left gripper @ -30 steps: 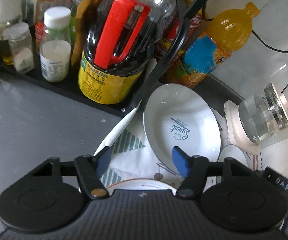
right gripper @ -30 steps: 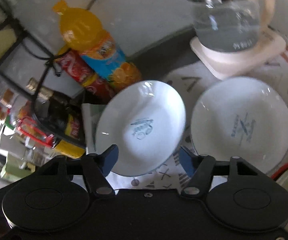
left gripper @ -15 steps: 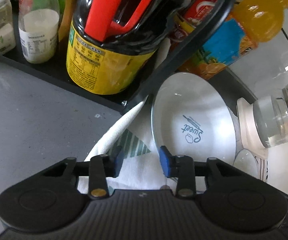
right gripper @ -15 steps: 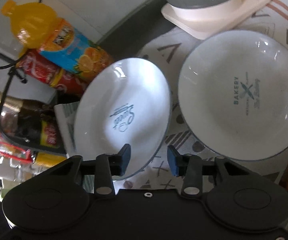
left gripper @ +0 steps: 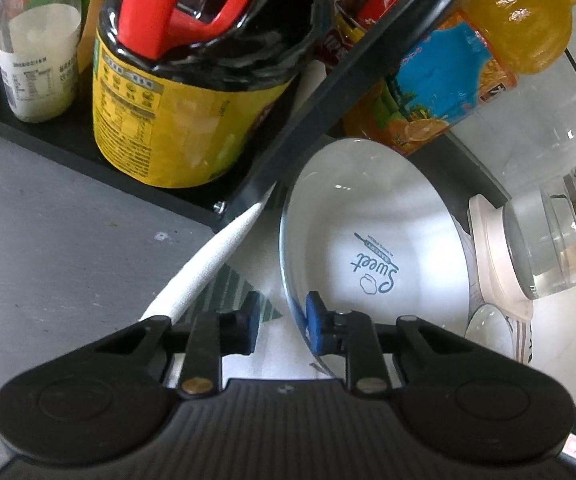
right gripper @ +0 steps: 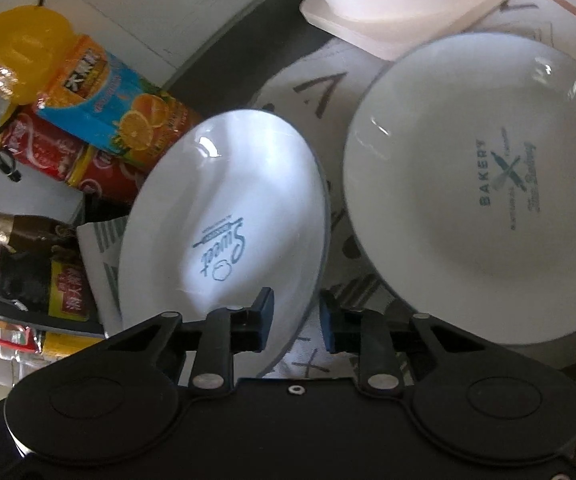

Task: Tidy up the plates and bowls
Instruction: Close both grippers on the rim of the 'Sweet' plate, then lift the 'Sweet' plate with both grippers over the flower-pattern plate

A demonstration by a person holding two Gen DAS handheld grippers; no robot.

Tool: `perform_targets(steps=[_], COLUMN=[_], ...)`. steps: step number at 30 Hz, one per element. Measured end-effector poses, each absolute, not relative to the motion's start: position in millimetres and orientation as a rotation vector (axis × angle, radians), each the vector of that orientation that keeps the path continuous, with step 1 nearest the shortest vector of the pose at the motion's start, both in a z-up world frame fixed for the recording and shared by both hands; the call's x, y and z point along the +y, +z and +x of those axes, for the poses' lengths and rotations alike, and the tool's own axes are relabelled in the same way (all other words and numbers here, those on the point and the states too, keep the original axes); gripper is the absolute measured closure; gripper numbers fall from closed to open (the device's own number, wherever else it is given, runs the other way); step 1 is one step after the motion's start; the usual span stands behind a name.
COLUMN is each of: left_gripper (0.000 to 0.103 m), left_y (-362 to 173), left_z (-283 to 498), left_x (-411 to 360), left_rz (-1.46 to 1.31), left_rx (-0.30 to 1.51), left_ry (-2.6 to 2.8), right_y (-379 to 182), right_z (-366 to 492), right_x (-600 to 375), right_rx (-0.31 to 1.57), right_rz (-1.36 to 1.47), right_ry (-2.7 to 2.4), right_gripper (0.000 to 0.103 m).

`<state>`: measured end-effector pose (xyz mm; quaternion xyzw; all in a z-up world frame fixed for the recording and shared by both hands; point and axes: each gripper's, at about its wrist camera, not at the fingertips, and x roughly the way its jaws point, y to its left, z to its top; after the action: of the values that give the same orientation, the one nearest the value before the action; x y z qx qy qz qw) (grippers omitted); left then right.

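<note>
Both grippers straddle the rim of the Sweet plate, lower centre, jaws narrowed but a gap shows. Left gripper and right gripper not clamped yet. Risk: thin glossy rim slips, knocks the Bakery plate just beside.

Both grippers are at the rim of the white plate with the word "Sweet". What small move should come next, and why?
Probably finish closing both grippers, then lift. The left gripper and the right gripper each straddle the rim of the white "Sweet" plate, but a gap shows beside each rim, so neither seems clamped yet. The white "Bakery" plate lies beside it on the patterned cloth, a likely stacking place.
</note>
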<state>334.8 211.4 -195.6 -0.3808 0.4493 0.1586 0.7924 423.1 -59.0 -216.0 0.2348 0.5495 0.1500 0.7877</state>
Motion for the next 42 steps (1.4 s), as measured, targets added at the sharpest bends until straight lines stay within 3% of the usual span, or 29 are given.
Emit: perform_targets(steps=[3,9,42], left_gripper=[0.086,0.097,0.096], left_y=[-199.9,-208.2,-143.7], left_z=[335.5,332.3,246.5], left_x=[211.1,213.4,175.7], left_rz=[-0.844,-0.929,-0.924], left_rx=[0.953,0.917,0.791], left_ry=[0.336,0.324,0.425], right_y=[-220.1,-223.1,-167.8], right_z=[424.7,426.4,377.4], right_x=[-59.1,-56.8,-81.3], right_rx=[1.18,1.171,1.067], right_rz=[0.524,0.55,0.462], right_ry=[0.319,0.319,0.525], right_gripper=[0.09,0.092,0.091])
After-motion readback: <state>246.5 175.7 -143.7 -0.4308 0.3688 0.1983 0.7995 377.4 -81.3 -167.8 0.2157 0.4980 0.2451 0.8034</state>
